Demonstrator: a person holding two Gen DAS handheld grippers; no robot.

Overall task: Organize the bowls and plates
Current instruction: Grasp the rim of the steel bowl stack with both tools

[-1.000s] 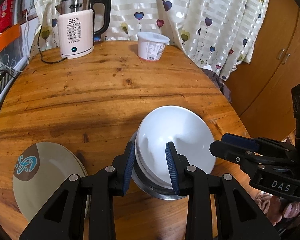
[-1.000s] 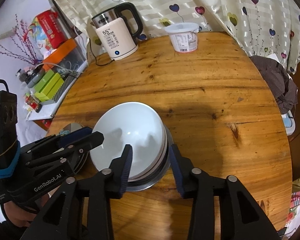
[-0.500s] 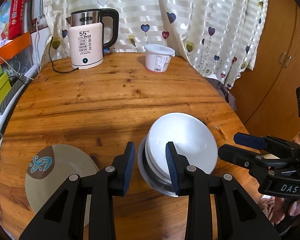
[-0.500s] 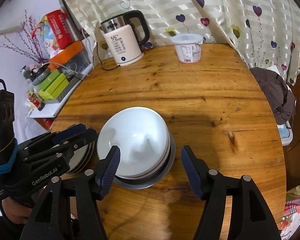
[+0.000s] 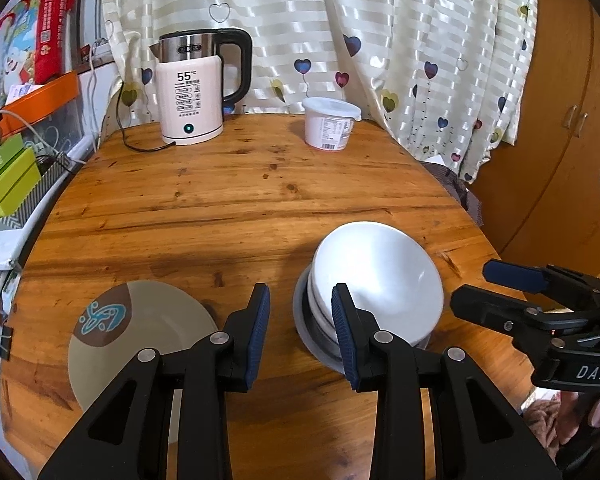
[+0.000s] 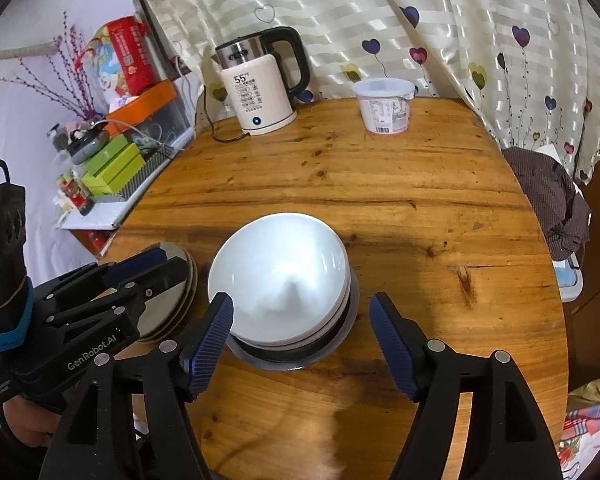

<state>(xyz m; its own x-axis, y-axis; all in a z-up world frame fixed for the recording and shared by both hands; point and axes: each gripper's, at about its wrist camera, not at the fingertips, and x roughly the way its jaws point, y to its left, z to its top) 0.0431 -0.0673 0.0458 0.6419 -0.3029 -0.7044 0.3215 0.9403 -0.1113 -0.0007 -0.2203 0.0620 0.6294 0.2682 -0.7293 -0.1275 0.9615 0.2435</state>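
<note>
**Bowls stacked near edge, both grippers empty**

Bowls (image 6: pixel 278 276) sit nested, white ones in a steel one, on the tabletop (image 6: pixel 380 200) near its front edge, likely to save room. Right hand-held gripper (image 6: pixel 300 338) just short of them, jaws opening, nothing between. Left hand-held gripper (image 5: pixel 298 334) part-open, grasping nothing. Plates (image 5: pixel 140 332) stacked just left of the bowls. Middle is bare; kettle (image 5: pixel 192 92) and tub (image 5: pixel 329 123) at far edge.

Bare table (image 5: pixel 240 208) before kettle (image 5: pixel 192 92)
</note>
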